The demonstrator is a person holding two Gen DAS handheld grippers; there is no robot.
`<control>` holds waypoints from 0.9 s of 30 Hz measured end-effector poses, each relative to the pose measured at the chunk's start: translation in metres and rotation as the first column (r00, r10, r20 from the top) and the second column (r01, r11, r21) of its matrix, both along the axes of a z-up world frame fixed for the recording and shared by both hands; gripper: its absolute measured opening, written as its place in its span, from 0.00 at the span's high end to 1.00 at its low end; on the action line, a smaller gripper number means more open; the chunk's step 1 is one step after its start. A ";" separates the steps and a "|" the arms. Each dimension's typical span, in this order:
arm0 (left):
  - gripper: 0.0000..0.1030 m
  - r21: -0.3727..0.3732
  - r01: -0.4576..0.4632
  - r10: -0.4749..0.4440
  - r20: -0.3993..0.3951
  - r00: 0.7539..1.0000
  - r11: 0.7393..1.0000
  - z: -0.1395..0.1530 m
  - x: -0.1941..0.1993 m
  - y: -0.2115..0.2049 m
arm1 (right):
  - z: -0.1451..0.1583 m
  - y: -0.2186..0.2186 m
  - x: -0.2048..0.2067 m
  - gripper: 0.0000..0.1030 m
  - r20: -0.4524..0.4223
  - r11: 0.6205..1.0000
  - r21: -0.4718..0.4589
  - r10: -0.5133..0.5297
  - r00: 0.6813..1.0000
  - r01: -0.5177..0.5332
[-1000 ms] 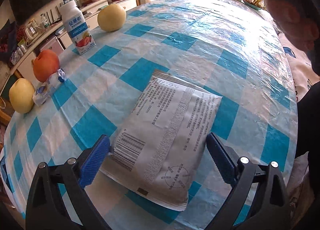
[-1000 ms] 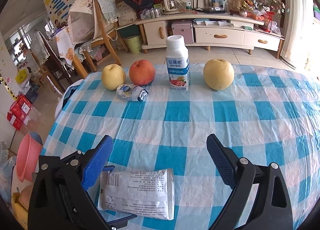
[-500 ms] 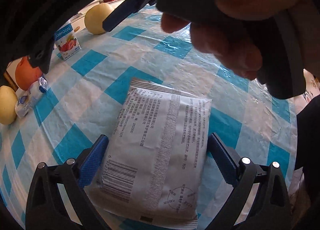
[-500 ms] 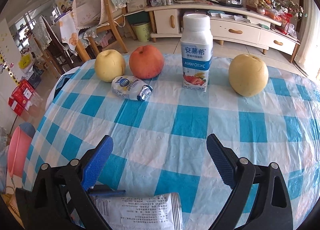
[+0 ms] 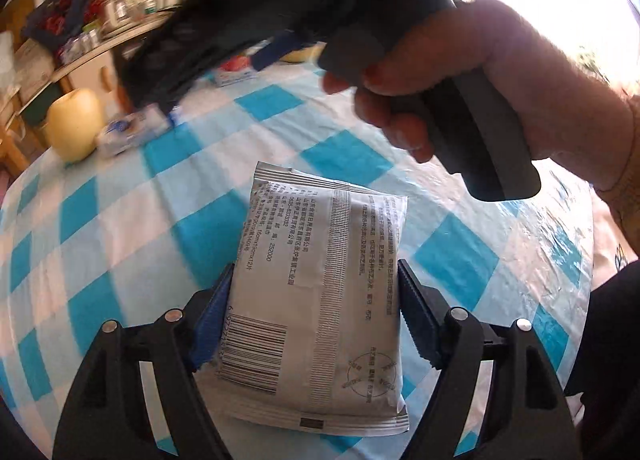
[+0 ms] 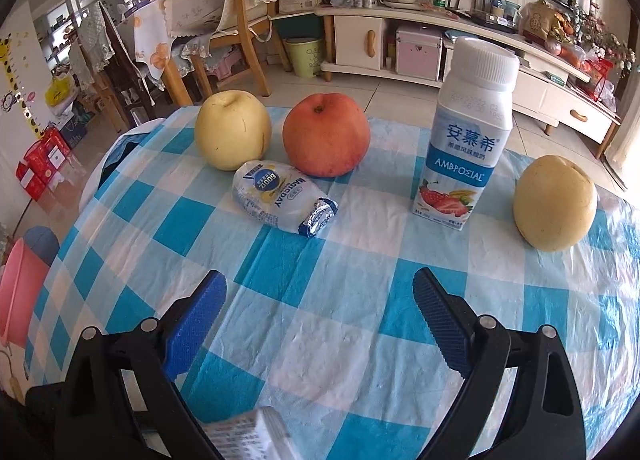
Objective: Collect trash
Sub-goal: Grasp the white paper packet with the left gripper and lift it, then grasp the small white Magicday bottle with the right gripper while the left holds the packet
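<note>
A grey printed packet (image 5: 320,300) lies flat on the blue-checked tablecloth (image 5: 120,220). My left gripper (image 5: 316,266) straddles it; its jaws are closing and the blue pads (image 5: 212,320) touch the packet's two long edges. My right gripper (image 6: 320,274) is open above bare cloth with nothing between its fingers. A crumpled white-and-blue wrapper (image 6: 280,200) lies ahead of it, in front of the fruit. The packet's corner (image 6: 248,436) shows at the bottom of the right wrist view. A hand (image 5: 500,72) holding the right gripper's handle fills the top of the left wrist view.
Behind the wrapper sit a yellow pear (image 6: 232,128) and a red apple (image 6: 326,134). A white yogurt bottle (image 6: 468,132) stands to their right, then a second pear (image 6: 554,202). A pink bin (image 6: 20,292) stands on the floor past the table's left edge.
The left jaws have narrowed onto the packet's edges and the gripper has rolled, squaring up with it. The right gripper has moved forward and lower, toward the wrapper and fruit.
</note>
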State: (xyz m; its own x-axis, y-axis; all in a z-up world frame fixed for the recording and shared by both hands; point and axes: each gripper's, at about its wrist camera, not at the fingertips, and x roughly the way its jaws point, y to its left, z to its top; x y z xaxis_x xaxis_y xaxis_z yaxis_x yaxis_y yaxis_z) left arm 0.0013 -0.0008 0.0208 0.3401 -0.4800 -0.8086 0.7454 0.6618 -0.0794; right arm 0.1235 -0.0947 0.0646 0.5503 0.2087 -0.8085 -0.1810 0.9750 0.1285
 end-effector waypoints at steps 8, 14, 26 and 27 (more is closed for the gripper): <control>0.25 -0.036 -0.273 0.273 -0.006 0.962 0.961 0.018 0.030 0.084 | -0.015 0.035 0.024 0.09 0.021 0.989 -0.112 0.096 0.995 -0.093; 0.25 -0.084 -0.437 0.439 0.007 0.899 0.896 0.025 0.053 0.120 | -0.028 0.041 0.045 0.09 0.025 0.991 -0.106 0.082 0.996 -0.079; 0.25 -0.097 -0.489 0.492 0.003 0.871 0.867 0.025 0.057 0.126 | -0.046 0.042 0.067 0.22 0.024 0.995 -0.074 0.072 0.997 -0.070; 0.25 -0.099 -0.494 0.497 0.000 0.868 0.864 0.024 0.057 0.127 | -0.046 0.045 0.067 0.23 0.027 0.993 -0.085 0.080 0.996 -0.077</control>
State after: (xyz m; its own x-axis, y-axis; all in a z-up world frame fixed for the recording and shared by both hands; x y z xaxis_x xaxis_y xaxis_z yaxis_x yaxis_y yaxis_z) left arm 0.0584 0.1258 0.0452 0.5717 -0.3150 -0.7576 0.3237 0.9351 -0.1445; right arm 0.1903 -0.0494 0.0186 0.5597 0.1842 -0.8079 -0.2603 0.9647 0.0397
